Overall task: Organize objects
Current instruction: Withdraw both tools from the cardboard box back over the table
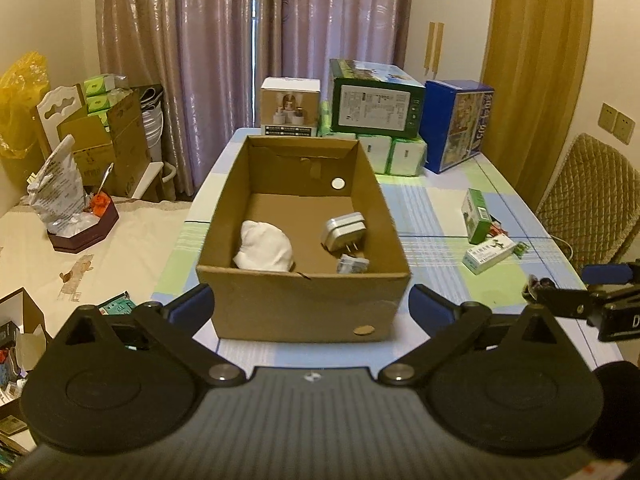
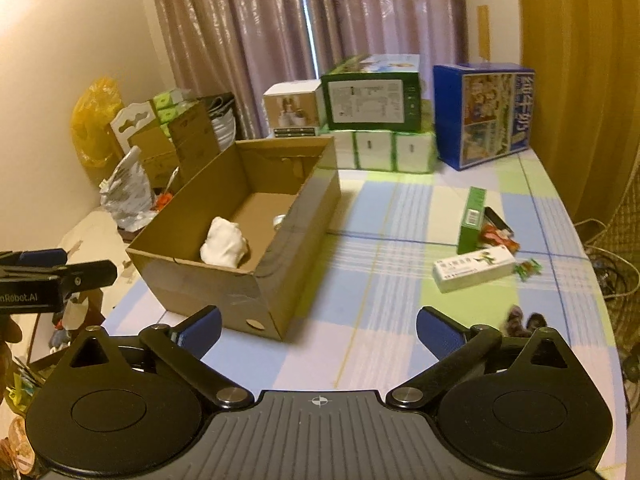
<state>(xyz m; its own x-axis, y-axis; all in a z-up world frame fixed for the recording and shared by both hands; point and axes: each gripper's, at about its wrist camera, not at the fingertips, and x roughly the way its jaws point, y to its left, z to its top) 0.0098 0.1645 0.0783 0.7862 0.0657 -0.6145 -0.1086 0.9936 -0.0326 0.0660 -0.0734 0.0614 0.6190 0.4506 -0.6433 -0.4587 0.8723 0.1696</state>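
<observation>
A lived-in room of a home — mauve curtains drawn over the window, a quilted chair pulled up to a worktop under a plaid cloth, grocery cartons stacked at its far end, cardboard boxes and a yellow bag heaped along the wall.

Mauve curtains, cream walls — quilted chair

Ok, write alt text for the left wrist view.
An open cardboard box sits on a checked tablecloth, holding a white cloth bundle and grey plugs. The left tongs hang open and empty in front of it; small medicine boxes lie to the right.
</observation>
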